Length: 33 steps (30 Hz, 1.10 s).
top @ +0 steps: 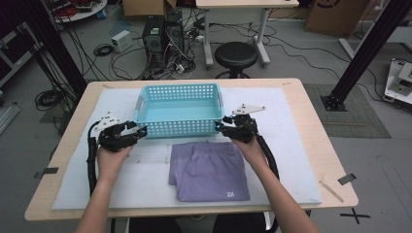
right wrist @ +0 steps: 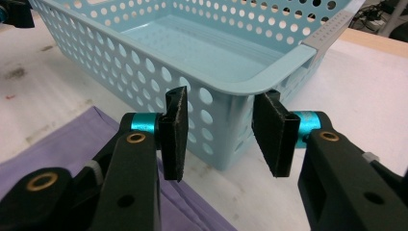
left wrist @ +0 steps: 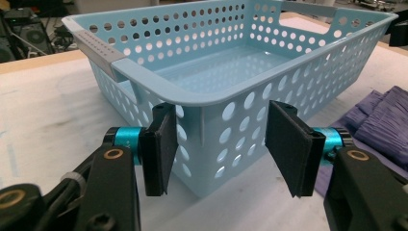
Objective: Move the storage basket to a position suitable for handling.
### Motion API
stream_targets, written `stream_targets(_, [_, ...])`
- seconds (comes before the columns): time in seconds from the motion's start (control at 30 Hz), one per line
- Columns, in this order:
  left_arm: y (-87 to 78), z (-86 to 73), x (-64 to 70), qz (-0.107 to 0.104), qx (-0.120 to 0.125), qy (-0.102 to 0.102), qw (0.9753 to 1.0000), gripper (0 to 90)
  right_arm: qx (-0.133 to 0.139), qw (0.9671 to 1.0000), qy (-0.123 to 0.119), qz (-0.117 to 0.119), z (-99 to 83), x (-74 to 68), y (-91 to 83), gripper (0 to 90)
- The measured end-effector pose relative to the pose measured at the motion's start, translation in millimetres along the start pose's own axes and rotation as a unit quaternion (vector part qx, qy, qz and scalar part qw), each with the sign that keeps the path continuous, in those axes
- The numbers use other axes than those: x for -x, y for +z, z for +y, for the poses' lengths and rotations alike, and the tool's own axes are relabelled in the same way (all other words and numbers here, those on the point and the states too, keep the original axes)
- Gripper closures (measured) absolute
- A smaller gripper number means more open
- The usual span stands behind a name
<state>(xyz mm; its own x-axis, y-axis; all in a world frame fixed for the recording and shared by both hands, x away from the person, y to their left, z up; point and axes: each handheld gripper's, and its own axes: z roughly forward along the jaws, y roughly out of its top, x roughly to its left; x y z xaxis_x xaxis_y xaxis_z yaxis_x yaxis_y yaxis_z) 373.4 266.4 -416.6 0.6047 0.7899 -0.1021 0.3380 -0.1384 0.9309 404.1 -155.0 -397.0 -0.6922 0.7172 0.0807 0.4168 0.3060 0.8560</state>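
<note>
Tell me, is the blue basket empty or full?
Empty. The blue basket has a bare floor in all three views, and the folded purple garment lies outside on the table.

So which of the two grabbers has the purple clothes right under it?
The right gripper. In its own view the folded purple clothes lie beneath its left jaw, while the left gripper hovers over bare white mat.

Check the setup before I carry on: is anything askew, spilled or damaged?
Nothing stands out. The basket sits upright and empty, the folded cloth lies flat before it, and both grippers are open at its near corners.
</note>
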Motion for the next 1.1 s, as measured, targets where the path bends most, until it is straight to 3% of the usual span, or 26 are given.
stream_targets(0.67, [51.4,12.2,46.3,-0.029,-0.027,0.033,0.9987,45.5,0.007,0.9987,0.033,-0.038,-30.6,41.9,-42.0,57.8])
stream_targets(1.1, [56.1,12.5,49.7,-0.033,-0.026,0.029,0.9987,45.5,0.006,0.9983,0.033,-0.049,-35.9,45.1,-48.0,57.8])
